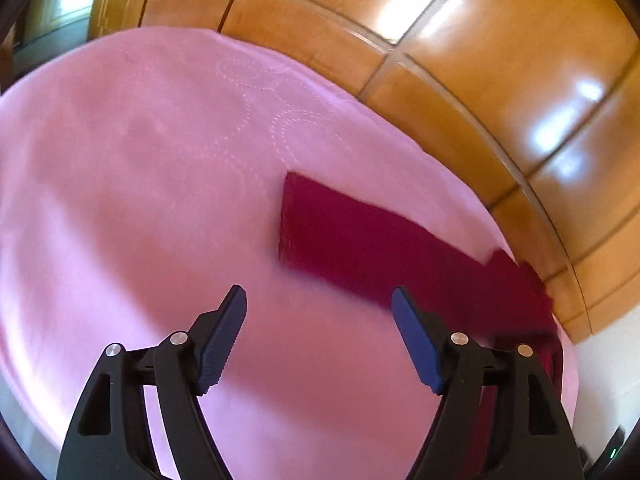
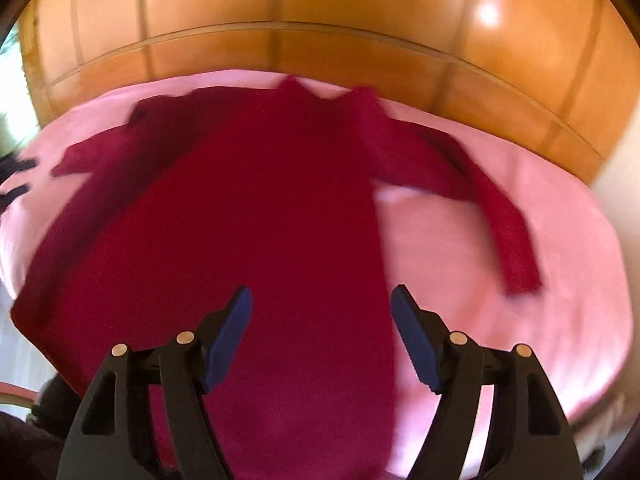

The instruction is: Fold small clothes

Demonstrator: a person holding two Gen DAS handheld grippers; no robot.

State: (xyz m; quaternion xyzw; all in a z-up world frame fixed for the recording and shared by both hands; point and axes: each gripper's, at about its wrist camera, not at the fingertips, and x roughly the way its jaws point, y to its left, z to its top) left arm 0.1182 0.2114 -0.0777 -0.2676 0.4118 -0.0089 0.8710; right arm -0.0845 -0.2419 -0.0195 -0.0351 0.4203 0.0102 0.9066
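A dark red long-sleeved sweater [image 2: 260, 220] lies spread flat on a pink sheet [image 2: 500, 300], neck toward the wooden headboard, sleeves out to both sides. My right gripper [image 2: 320, 300] is open and empty, hovering over the sweater's lower body. In the left wrist view a flat part of the sweater [image 1: 380, 248] lies ahead and to the right. My left gripper [image 1: 318, 300] is open and empty above the pink sheet [image 1: 140, 200], beside the sweater's near edge. The left gripper's dark tips [image 2: 20, 178] show at the far left of the right wrist view.
A glossy wooden headboard [image 2: 320, 12] runs along the far edge of the bed and also shows in the left wrist view [image 1: 500, 60]. The pink sheet stretches bare to the left of the sweater. A white wall [image 1: 608, 380] is at the right.
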